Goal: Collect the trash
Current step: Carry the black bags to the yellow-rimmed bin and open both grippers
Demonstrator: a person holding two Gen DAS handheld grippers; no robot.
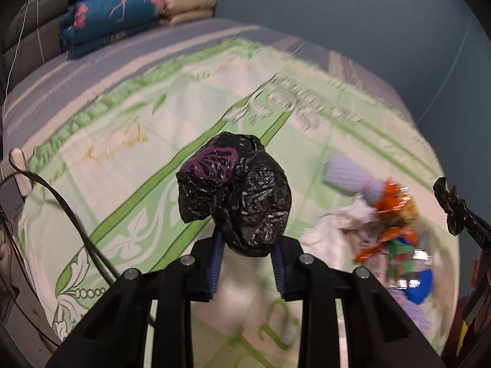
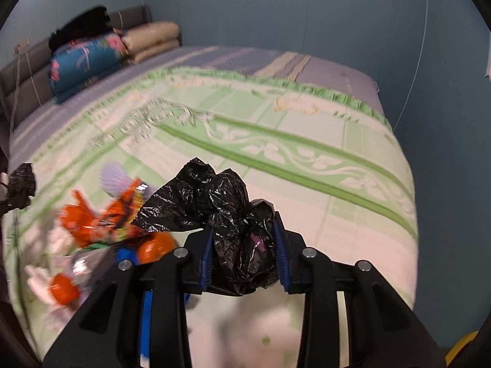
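A bed fills a blue-walled room, spread with a pale green and white patterned bedspread (image 2: 276,159) over a lilac striped sheet, and folded quilts, one blue and floral (image 1: 113,18), one beige, are stacked at the headboard end. Near the bed's foot edge lies a loose pile of trash (image 1: 386,230): orange foil snack wrappers, crumpled white tissue, a lilac ribbed paper cup and blue and green scraps, motion-blurred in both views. The left gripper (image 1: 247,260) is clamped on a bunched part of a crinkled black plastic trash bag (image 1: 239,196), its blue pads pressing the plastic from either side, with something purple showing through the film. The right gripper (image 2: 244,260) likewise grips a wad of the same black plastic (image 2: 233,233), a loose flap of it sticking out toward the pile. Both are raised above the bedspread, with the trash between them and close to the foot edge. Judging by this, the bag is being held in both hands and readied, and none of the pile looks bagged yet. The next move probably calls for drawing the two grips apart to find and open the bag's mouth, then bringing it beside the pile without letting the slippery film slide out of the pads.
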